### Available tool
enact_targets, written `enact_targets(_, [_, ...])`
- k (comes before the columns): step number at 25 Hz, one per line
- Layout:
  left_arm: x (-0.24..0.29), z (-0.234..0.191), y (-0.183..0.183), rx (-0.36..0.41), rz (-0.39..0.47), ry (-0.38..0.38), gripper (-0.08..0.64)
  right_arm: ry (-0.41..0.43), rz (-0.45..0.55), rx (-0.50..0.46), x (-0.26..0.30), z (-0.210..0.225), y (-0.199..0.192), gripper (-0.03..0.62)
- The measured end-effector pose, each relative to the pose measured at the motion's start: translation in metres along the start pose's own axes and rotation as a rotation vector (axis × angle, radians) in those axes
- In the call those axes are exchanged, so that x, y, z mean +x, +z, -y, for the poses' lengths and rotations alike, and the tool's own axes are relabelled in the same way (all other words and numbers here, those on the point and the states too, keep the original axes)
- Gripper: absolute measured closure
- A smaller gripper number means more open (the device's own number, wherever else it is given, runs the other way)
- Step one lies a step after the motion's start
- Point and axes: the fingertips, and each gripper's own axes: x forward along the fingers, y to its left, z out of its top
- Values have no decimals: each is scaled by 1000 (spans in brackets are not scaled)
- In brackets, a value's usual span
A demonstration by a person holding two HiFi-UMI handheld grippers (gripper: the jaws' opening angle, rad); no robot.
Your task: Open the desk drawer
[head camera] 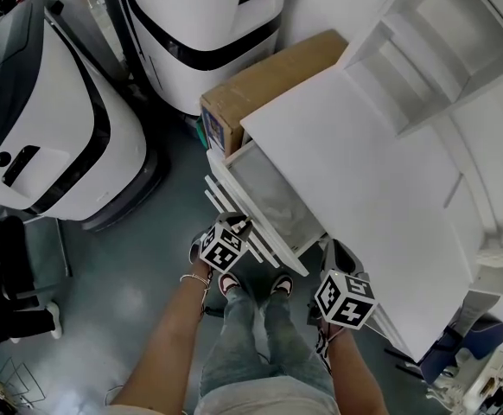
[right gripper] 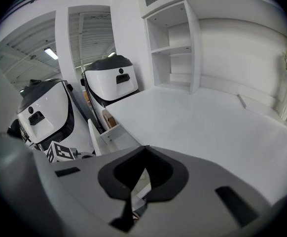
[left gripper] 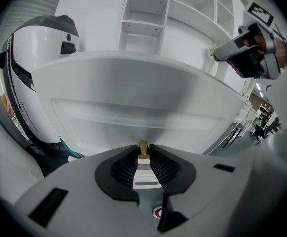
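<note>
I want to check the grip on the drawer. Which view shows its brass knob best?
The left gripper view: the brass knob sits clamped between the jaws of the left gripper. In the head view that gripper covers it; the right gripper view shows only the open drawer, not the knob.

Even, diffuse light is cast over the scene. A ceiling strip lamp (right gripper: 50, 53) is seen glowing far beyond the right tool (right gripper: 142, 149), up to its left. The white desk (right gripper: 207, 127) ahead of that tool is rendered bright and nearly washed out, with little texture. The head view is dimmer, and the floor (head camera: 130, 258) beneath the left tool (head camera: 238, 224) is dulled by soft shadow. A faint sheen is carried by the brass knob (left gripper: 143, 148) pinched at the left tool's tip. Both tool views are bent by fisheye curvature and vignetted black at the corners. Each tool's own body, nearest the lens, is blurred.
</note>
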Motion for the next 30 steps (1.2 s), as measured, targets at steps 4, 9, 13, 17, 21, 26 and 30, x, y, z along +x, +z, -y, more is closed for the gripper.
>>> enact_targets(4, [-4,0,-4,-4,1,2,474,10,-3,-7,-1,-6,-3,586])
enact_targets(9, [-7,0,-9,-8,5,5,474,13,-1,-13,-1,-8,-4,586])
enact_targets(13, [-8,-1,-10,-19,8,9,474,17,-2,-15,-2,-10,-4,586])
enact_targets(17, [-10,0,-12,-22,4,9,474,20,-3,-16,-2,-11,-5,586])
enact_targets(21, [-10,-1,-12,-22,4,14,474,21,-3,-17,-3,-9,-5,586])
enact_targets(26, [-11,-1,-12,-42,5,25,474,22,-3,-16,-5,-5,-5,586])
enact_targets(30, [-11,-1,-13,-64,12,41,474,26,-5,-19,-5,-3,-7,586])
